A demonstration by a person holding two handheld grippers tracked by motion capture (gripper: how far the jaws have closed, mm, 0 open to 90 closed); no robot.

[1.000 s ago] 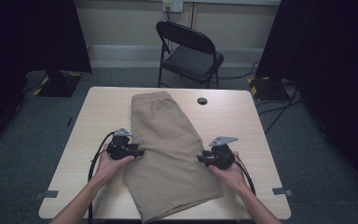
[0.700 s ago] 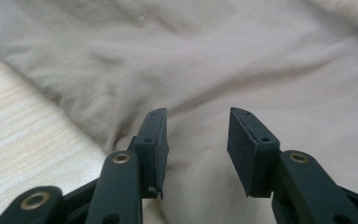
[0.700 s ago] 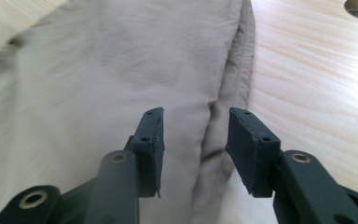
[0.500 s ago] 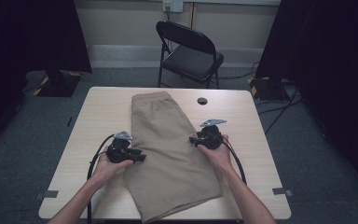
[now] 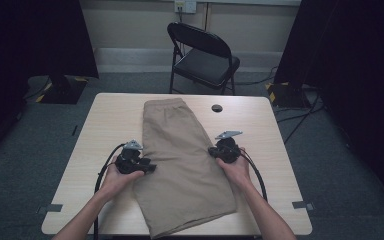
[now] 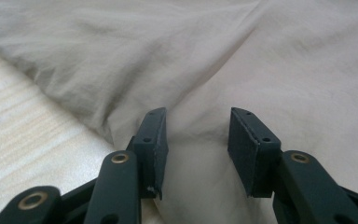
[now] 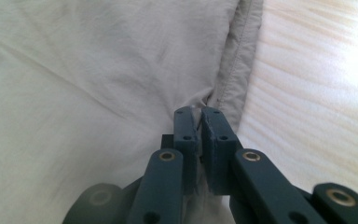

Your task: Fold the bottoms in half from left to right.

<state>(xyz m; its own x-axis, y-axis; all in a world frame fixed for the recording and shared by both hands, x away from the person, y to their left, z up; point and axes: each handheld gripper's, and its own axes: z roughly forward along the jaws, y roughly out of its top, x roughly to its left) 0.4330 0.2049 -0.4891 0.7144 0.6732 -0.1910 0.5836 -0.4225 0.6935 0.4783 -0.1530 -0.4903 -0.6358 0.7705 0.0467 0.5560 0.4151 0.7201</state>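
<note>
Shorts (image 5: 182, 165) lay flat along the middle of the counter (image 5: 105, 125). Right tongs (image 7: 199, 122) had just closed, pinching the seamed side edge; left tongs (image 6: 198, 135) stood half apart over the opposite edge, gripping nothing. Grasping was under way; next, likely, the left needed to clamp.

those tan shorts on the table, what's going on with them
A person is working on a pair of tan shorts laid flat on a wooden table, with a gripper in each hand. The right gripper has just closed, and its fingers pinch a fold of cloth by the seam at the shorts' right edge. The left gripper rests at the left edge, fingers apart with cloth between them but not clamped.
</note>
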